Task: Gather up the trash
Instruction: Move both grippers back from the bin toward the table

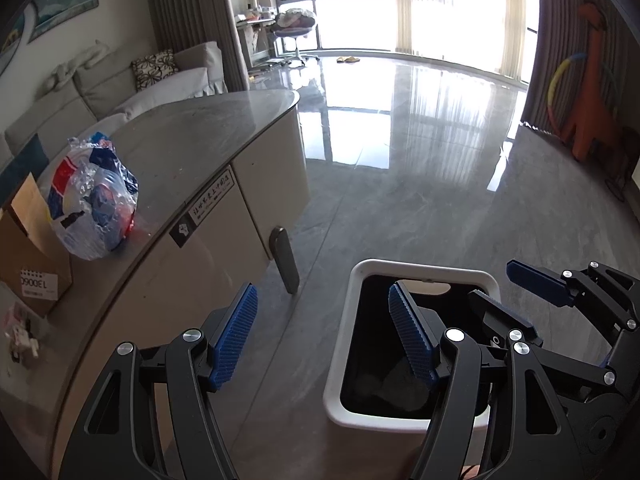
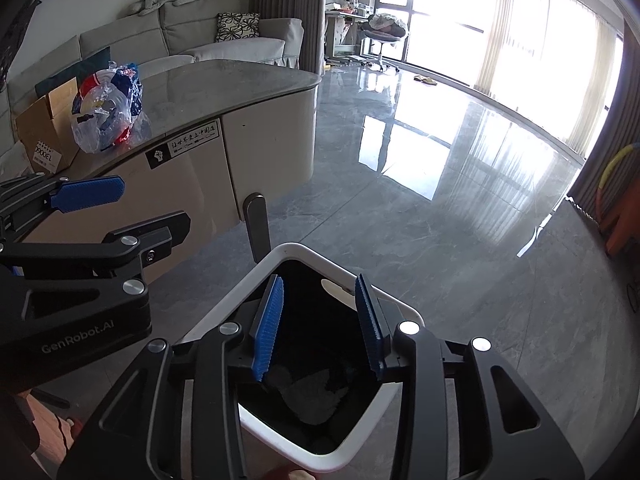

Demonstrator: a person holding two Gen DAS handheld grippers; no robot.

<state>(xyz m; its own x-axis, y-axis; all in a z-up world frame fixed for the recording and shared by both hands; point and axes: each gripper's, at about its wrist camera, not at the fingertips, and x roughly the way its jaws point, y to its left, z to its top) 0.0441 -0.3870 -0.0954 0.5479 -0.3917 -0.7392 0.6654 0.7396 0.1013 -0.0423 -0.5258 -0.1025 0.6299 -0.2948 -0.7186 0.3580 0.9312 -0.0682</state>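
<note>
We hold both grippers, left [image 1: 324, 334] and right [image 2: 320, 326], parted and empty over the bin [image 2: 340, 456]; something crumpled, perhaps trash, lies inside.

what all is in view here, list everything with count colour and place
trash bin: 1, white with a black liner, on the floor under both grippers; crumpled pieces lie inside
plastic bag: 1, clear with red, blue and white print, on the counter near its edge
cardboard box: 1, brown with a white label, on the counter beside the bag
counter: 1, grey top over cream cabinet, left of the bin
sofa: 1, light grey with a patterned cushion, behind the counter
chair: 1, white-legged, by the window
giraffe figure: 1, orange, by the right curtain
left gripper: black with blue pads, open, empty
right gripper: black with blue pads, open over the bin, empty
</note>
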